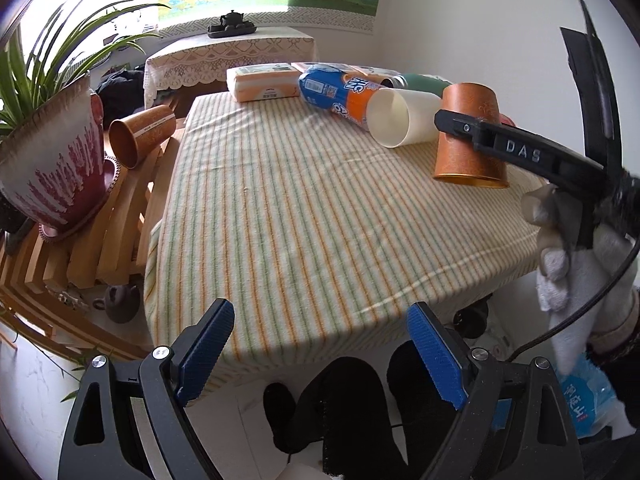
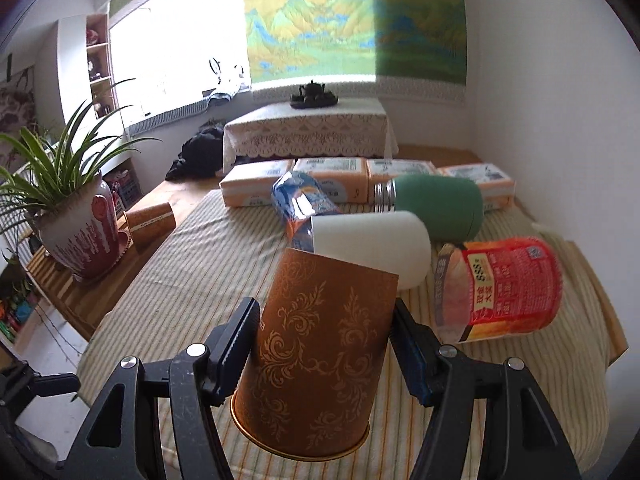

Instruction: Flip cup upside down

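My right gripper is shut on a brown paper cup with gold scroll patterns. The cup is turned mouth down, base up, slightly tilted, and held above the striped tablecloth. In the left wrist view the same cup hangs at the right side of the table, with the right gripper's finger across it; its rim looks just above the cloth. My left gripper is open and empty, at the table's near edge.
A white cup lies on its side behind the brown cup, with a blue-orange packet, a green flask, a red jar and tissue packs. A potted plant and a second brown cup sit on the wooden rack at left.
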The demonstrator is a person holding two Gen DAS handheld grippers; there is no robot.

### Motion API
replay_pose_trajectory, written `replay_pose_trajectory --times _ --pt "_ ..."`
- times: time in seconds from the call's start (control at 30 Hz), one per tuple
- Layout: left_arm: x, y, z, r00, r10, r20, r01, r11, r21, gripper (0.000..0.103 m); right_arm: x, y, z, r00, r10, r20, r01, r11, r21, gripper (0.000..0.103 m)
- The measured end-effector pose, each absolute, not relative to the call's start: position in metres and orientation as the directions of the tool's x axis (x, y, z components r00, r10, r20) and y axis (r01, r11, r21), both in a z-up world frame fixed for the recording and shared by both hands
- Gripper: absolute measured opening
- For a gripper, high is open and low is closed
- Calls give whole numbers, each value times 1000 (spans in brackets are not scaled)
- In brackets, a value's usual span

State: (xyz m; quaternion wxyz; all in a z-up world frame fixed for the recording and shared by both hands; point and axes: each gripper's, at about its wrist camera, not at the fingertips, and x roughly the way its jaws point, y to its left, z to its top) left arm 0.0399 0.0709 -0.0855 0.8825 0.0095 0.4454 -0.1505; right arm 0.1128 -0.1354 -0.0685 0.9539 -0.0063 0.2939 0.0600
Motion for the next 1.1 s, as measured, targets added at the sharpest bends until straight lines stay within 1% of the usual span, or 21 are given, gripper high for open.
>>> replay_pose_trajectory --times 0.3,0.6,0.8,1.0,1.07,1.1 --pt "41 65 -84 561 -256 -787 273 955 -116 91 106 -134 -87 888 45 -458 -84 994 -66 61" --pt "39 62 -82 560 -265 -785 278 953 -123 91 98 -137 -105 912 46 -407 -95 990 -102 61" --pt "37 57 -81 558 -271 -784 292 949 -121 91 81 -132 -113 938 43 -345 -111 977 -179 61" --pt "35 55 -79 562 -267 -783 286 951 -119 91 72 -128 -119 937 57 -345 -144 962 -231 61" --pt "35 54 -79 562 -267 -783 285 951 -119 91 69 -129 -117 938 62 -341 -146 963 -228 66" --pt "34 53 -79 563 -266 -782 285 951 -118 91 67 -130 -116 938 72 -339 -155 962 -223 74"
